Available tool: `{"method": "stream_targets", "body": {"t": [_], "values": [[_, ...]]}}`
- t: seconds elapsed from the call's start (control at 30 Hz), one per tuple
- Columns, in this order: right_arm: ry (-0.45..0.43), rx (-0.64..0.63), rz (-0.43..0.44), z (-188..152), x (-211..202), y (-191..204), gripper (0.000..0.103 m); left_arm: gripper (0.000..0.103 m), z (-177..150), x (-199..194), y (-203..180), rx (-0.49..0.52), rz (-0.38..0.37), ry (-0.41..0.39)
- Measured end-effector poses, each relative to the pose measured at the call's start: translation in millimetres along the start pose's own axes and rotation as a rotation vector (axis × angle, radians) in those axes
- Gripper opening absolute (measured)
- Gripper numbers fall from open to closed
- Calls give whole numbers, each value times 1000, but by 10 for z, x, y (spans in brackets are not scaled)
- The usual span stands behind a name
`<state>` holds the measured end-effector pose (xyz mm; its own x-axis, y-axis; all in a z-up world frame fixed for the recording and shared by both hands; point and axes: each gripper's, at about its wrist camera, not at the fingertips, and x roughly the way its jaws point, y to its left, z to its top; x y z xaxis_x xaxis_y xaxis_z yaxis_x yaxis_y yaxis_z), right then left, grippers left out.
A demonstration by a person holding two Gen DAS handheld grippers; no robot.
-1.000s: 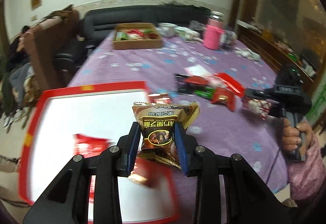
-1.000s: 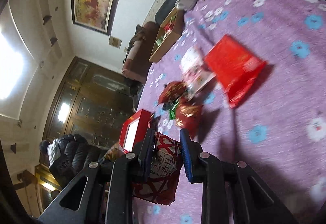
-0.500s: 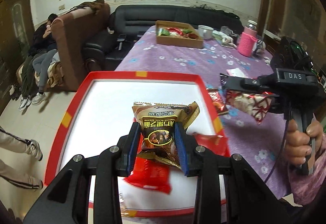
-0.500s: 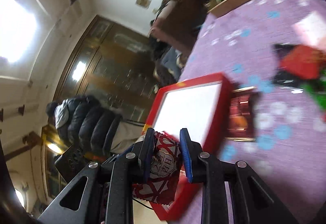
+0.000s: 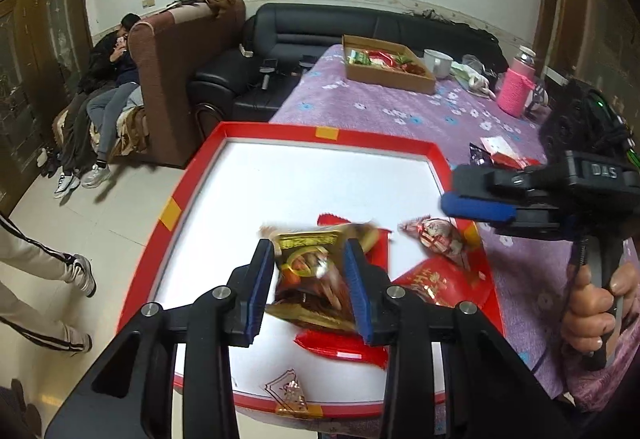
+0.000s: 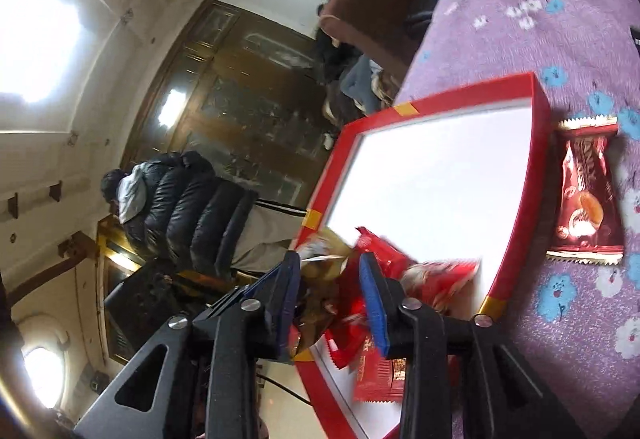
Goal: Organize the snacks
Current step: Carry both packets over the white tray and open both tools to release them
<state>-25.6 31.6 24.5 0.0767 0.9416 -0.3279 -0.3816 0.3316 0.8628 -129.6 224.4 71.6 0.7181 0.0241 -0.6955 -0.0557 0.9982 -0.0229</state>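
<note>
A red-rimmed tray with a white floor (image 5: 248,143) sits at the table's near left corner; it also shows in the right wrist view (image 6: 536,127). My left gripper (image 5: 310,281) is open over the tray, and a blurred gold-brown snack packet (image 5: 312,279) sits loose between its fingers. My right gripper (image 6: 330,293) is open and empty over the tray's right rim; it shows from the side in the left wrist view (image 5: 476,207). A red-white patterned packet (image 5: 436,239) lies blurred just below it. Red packets (image 5: 432,285) lie in the tray.
A dark red packet (image 6: 586,195) lies on the purple flowered cloth (image 5: 400,111) beside the tray. More packets (image 5: 500,155) lie farther right. A cardboard box of snacks (image 5: 388,65), a white bowl (image 5: 438,61) and a pink bottle (image 5: 518,89) stand at the back. Sofas and people are to the left.
Both grippers have opened over the tray. The gold-brown packet has come loose between the left fingers, and the red-white packet has dropped from the right gripper toward the tray.
</note>
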Motion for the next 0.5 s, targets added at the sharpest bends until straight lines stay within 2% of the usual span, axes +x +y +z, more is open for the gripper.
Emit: {"method": "stream_targets", "body": {"t": [0.07,0.23,0.43,0.5], "values": [[-31,-10,1,24,-144,-6,38,49,20,-22,-14,-5,-2,-9],[-132,-3,-42,56,-640,-132,39,54,79,-68,-179,30,-30,-34],[-281,32,-135,86,-1419,-413,42,57,216,-33,-637,139,-93,-41],[-325,49,-167,70,-1668,-518,42,65,260,-2,-817,190,-96,-41]]}}
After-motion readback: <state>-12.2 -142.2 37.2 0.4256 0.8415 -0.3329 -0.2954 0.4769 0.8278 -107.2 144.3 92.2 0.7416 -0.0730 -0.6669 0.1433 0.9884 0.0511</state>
